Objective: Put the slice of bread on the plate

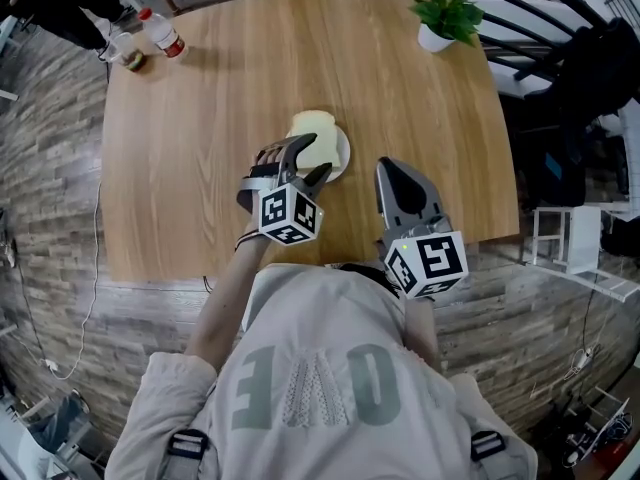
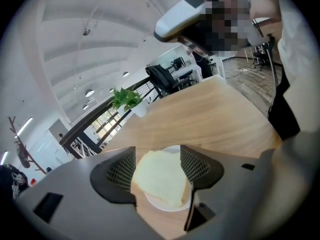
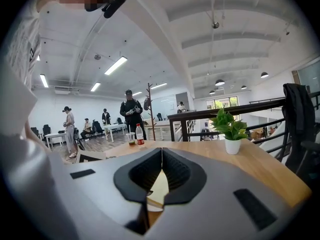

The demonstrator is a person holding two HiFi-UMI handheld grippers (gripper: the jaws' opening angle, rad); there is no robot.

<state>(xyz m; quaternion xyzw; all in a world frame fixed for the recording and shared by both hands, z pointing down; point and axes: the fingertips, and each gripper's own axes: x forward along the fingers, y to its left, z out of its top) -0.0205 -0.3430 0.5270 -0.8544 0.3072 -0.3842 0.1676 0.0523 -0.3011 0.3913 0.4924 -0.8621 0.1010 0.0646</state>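
Fingers [image 2: 119,170] of left gripper [image 1: 303,160]: spread wide, hovering over the slice of bread [image 2: 160,180], gripping nothing. Lies flat on the plate [image 2: 167,207], mid tabletop [image 1: 200,118], as the task wants. Right gripper [image 3: 161,154]: shut, empty, nearer right.

Open tabletop [image 1: 220,118] between plate [image 1: 344,154] and potted plant [image 1: 440,13]

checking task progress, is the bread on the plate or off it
On it: the bread slice lies flat on the white plate.
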